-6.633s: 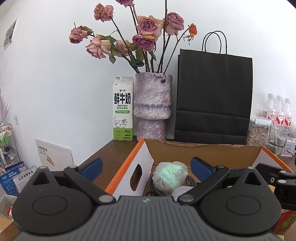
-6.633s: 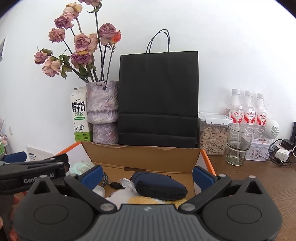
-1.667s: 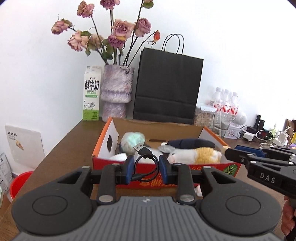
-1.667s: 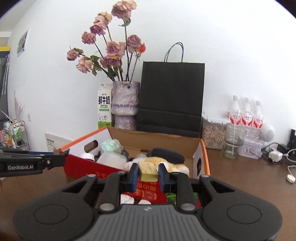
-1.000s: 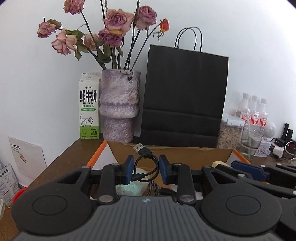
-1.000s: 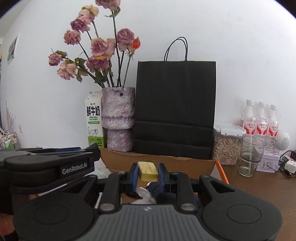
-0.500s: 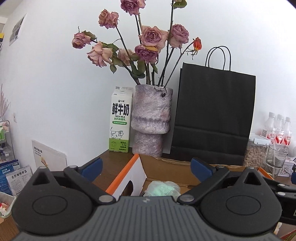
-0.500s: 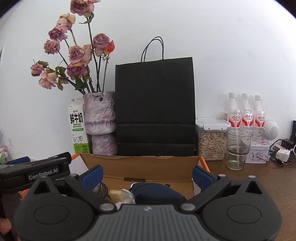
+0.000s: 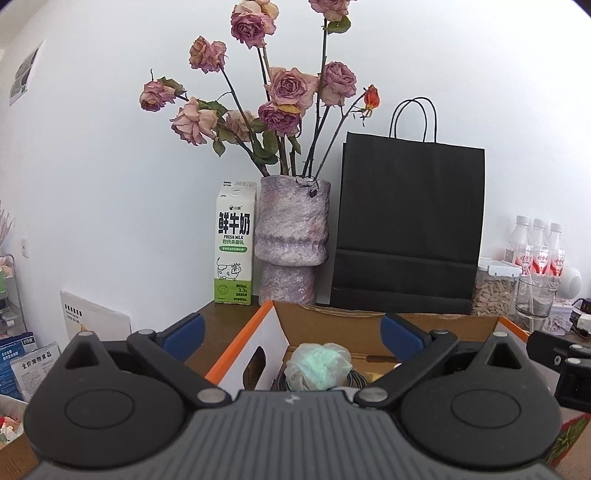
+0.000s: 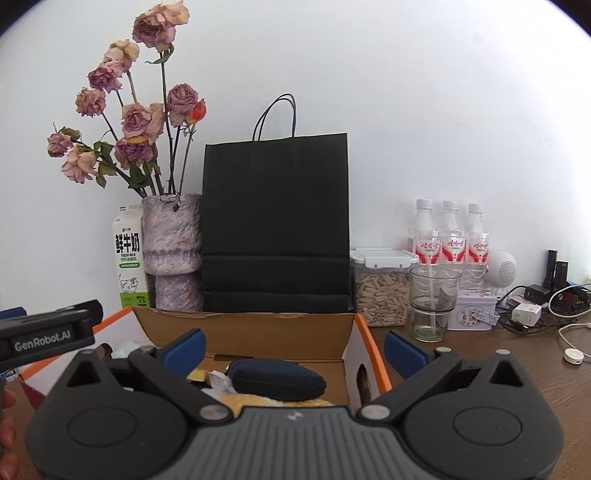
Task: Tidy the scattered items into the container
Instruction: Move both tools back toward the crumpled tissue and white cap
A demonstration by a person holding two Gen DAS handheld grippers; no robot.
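Black tool, blue fingertip pads

box floor hidden by tongs bodies | top roses cut by frame | bottle labels unreadable

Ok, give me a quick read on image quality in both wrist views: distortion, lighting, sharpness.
Left wrist view: strong fisheye bend with dark corners; the tall black paper bag leans; light is even; the open left gripper fills the bottom. Right wrist view: same bowing and vignette; the clear drinking glass is sharp; the white wall looks bright but not blown out; the right gripper is open.
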